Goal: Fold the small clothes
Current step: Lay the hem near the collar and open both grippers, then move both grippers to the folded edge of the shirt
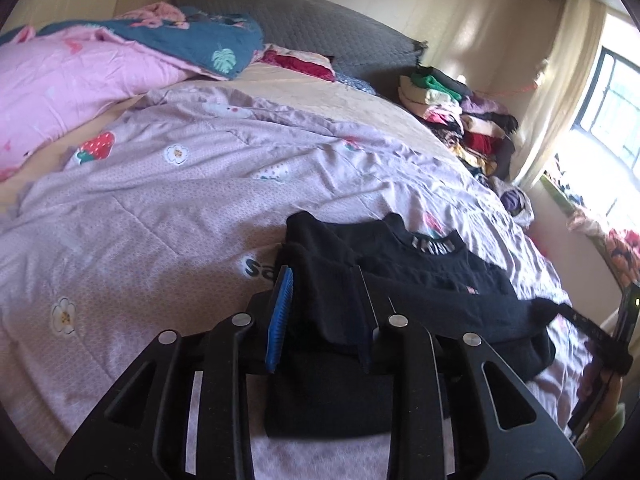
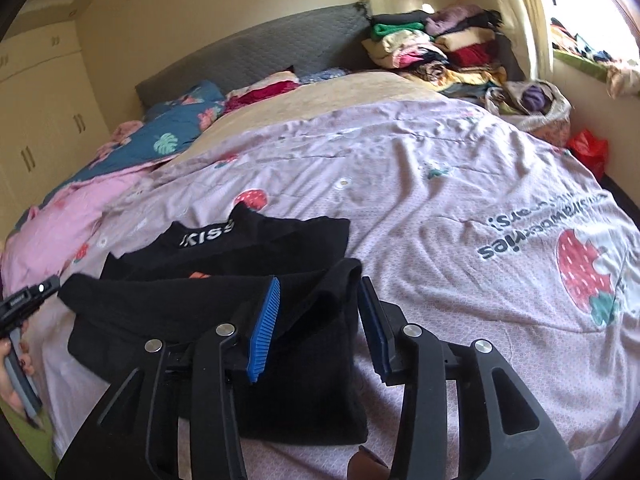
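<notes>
A: Nearest, at six o'clock in each wrist view: two grippers. Left gripper (image 1: pixel 322 312), fingers narrowly parted around a fold of the black garment (image 1: pixel 400 280), pads not clearly pressing. Right gripper (image 2: pixel 320 320), fingers somewhat wider, loosely straddling the same cloth's edge, blue pad (image 2: pixel 264 332) bare on its inner face.

B: Holding anything, then?

A: Probably not; looks like a release, cloth resting on its own weight.

B: Garment's place?

A: Flat on the lilac strawberry quilt (image 1: pixel 160 208), near edge of the bed, just ahead of both grippers. Collar with white lettering (image 2: pixel 208 234) toward twelve o'clock, sleeves drawn in across the body.

B: Progress?

A: Judged partway: sides and sleeves seemingly folded in, shape now a rough rectangle. Likely left: one more fold bottom to top, then moving it off to a stack.

B: Counts?

A: One black garment in hand. One quilt under it. Further out, at ten o'clock in the left view, one pink blanket (image 1: pixel 60 92) and one blue leaf-print blanket (image 1: pixel 192 48), bunched. One grey headboard (image 1: pixel 320 20) at twelve. At two o'clock, piled clothes (image 1: pixel 452 120), maybe two stacks side by side; pieces too many and too small to count. One window (image 1: pixel 612 108) at three.
</notes>
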`<state>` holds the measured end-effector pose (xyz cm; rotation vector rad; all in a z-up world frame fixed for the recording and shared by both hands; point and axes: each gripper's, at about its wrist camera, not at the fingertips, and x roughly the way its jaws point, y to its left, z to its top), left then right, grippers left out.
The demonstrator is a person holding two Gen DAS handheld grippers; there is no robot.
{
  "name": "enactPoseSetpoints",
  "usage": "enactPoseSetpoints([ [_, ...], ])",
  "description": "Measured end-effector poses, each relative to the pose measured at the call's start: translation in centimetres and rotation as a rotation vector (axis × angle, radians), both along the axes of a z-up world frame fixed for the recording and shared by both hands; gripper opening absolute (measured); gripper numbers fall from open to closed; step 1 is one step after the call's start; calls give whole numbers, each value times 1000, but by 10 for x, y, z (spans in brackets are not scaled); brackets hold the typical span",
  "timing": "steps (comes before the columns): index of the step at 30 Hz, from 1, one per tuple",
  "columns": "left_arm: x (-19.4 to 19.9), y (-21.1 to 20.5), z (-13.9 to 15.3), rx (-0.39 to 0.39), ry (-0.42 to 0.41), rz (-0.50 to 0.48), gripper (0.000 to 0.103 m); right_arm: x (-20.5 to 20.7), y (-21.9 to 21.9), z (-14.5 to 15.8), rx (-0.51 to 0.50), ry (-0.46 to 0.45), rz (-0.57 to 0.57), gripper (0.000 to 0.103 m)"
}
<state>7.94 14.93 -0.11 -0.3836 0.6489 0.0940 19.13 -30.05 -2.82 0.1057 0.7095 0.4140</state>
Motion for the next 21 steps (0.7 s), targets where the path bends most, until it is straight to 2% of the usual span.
enactPoseSetpoints([
  [1,-1,-3,0,4,4,-12,20,-3,5,1,-12,6,36,35],
  [2,-2,-8,1,17,16,-31,20,-6,9,2,-24,5,56,18],
  [3,-3,-12,1,32,24,-43,19,-9,13,3,-38,0,80,10],
  [5,-6,-20,1,52,40,-75,3,-16,21,4,-60,-10,130,9],
  [8,-11,-30,-1,54,57,-118,2,-24,31,4,-106,-23,179,8],
  [14,-18,-54,-14,99,107,-196,2,-33,28,3,-129,-24,215,8],
  [18,-12,-63,-28,98,149,-217,2,-35,17,2,-102,7,235,8],
  [21,-8,-70,-36,103,170,-225,2,-36,15,-5,-123,37,267,9],
])
